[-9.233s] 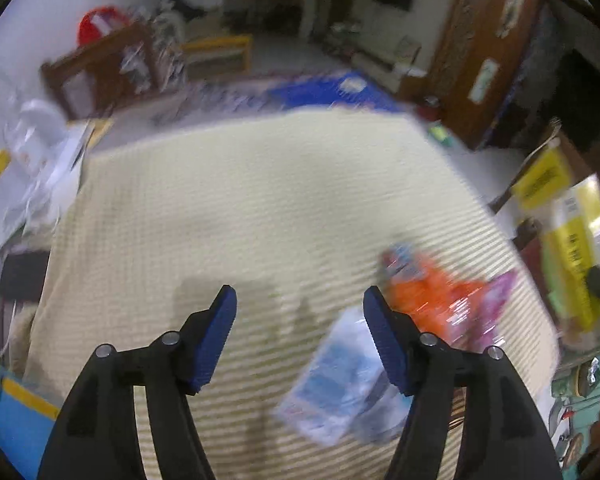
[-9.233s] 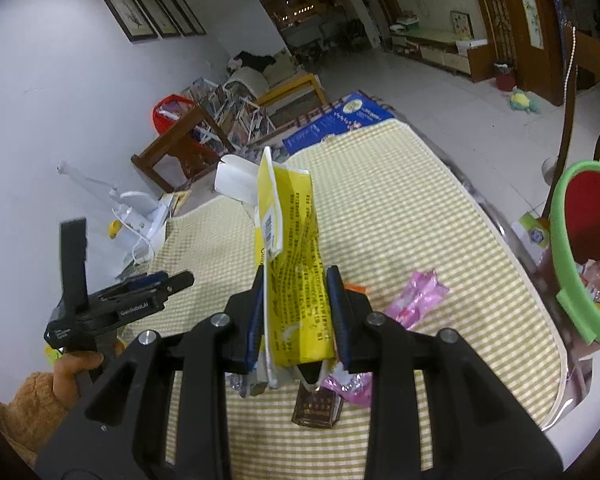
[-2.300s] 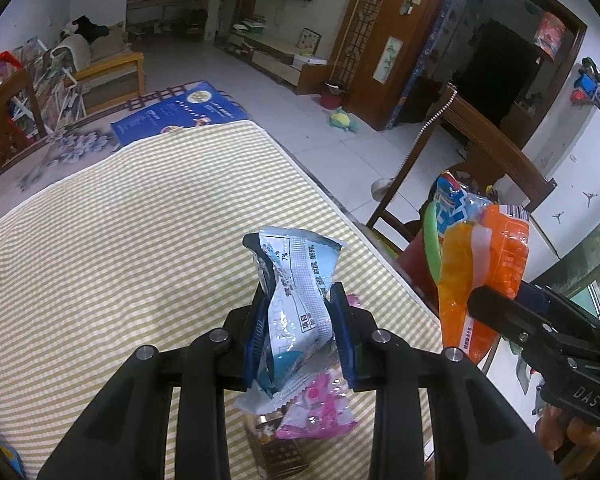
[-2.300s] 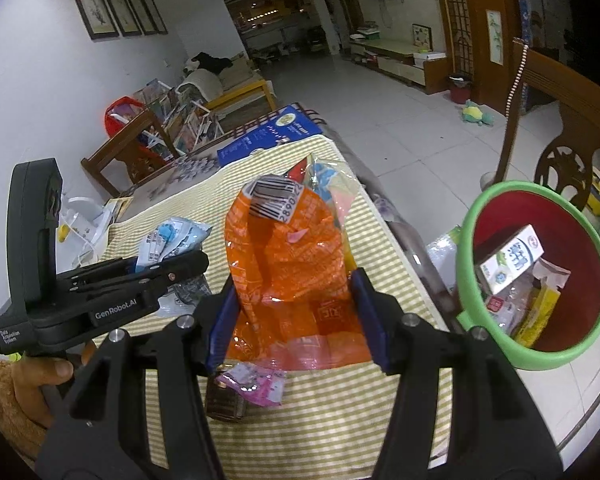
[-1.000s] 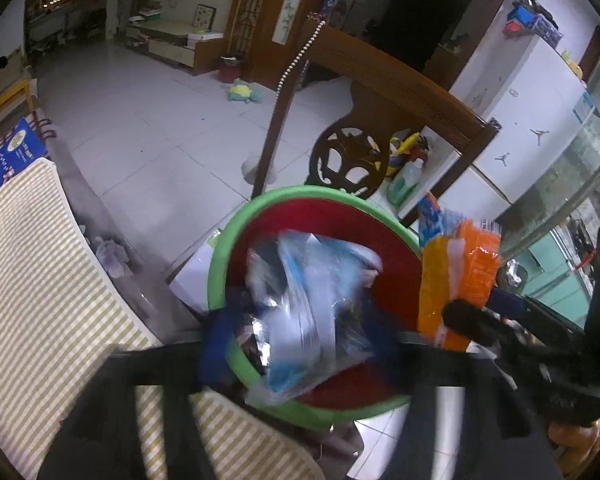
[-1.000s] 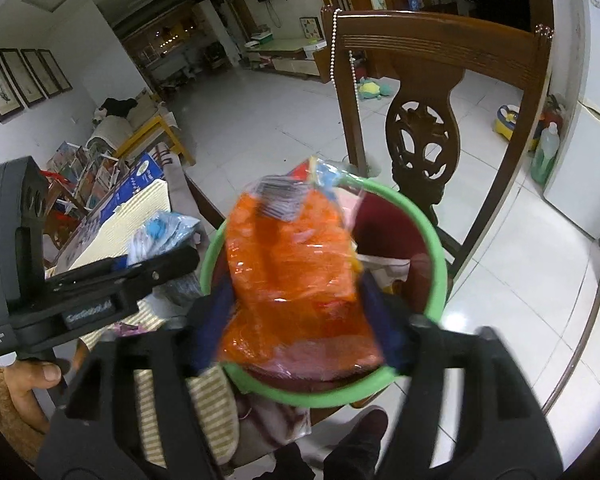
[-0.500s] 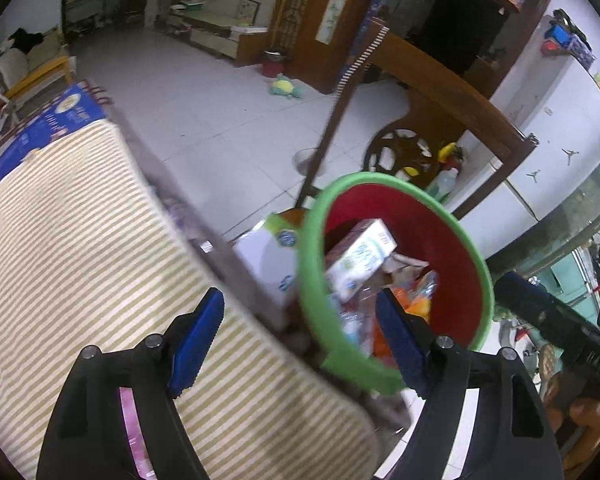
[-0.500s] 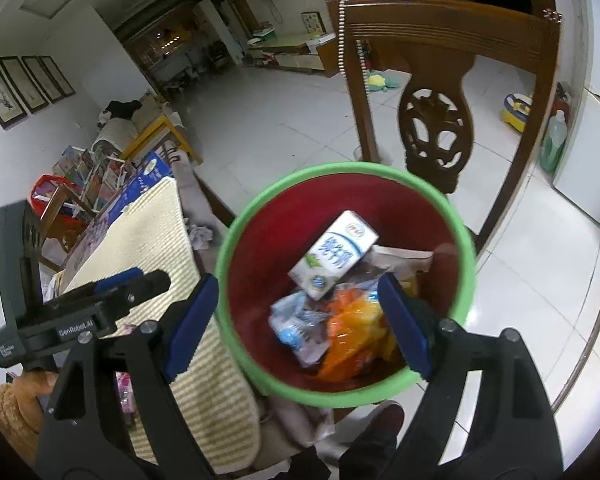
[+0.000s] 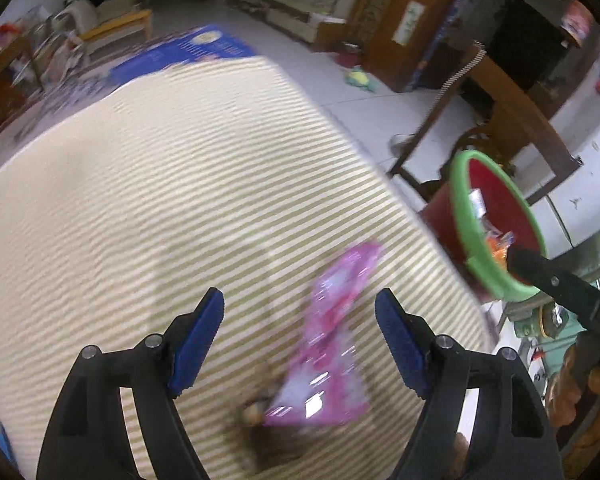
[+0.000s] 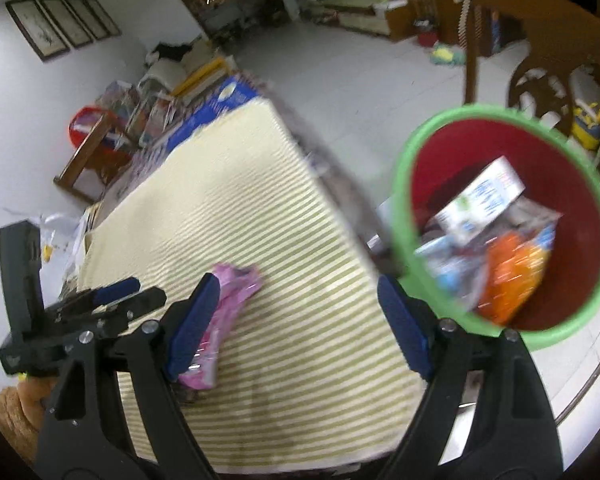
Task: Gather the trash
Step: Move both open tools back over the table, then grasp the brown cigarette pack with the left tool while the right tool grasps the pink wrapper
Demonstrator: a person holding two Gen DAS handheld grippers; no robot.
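A pink wrapper (image 9: 332, 340) lies on the yellow checked tablecloth (image 9: 160, 184) near the table's right edge, with a small brown wrapper (image 9: 260, 420) by its near end. My left gripper (image 9: 300, 340) is open and empty just above them. My right gripper (image 10: 300, 320) is open and empty over the table's edge; the pink wrapper (image 10: 224, 320) shows behind its left finger. The red bin with a green rim (image 10: 404, 208) stands right of the table and holds a white carton (image 10: 480, 204), an orange bag (image 10: 512, 276) and a pale blue bag. The bin's rim also shows in the left wrist view (image 9: 480, 256).
A dark wooden chair (image 10: 540, 40) stands behind the bin. Beyond the table's far end lie a blue mat (image 9: 188, 52), wooden racks (image 10: 88, 152) and clutter by the white wall. Both views are motion-blurred.
Both grippers let their bags fall into the bin and opened. Both have since swung back from the bin toward the table; the left now hangs over the pink wrapper.
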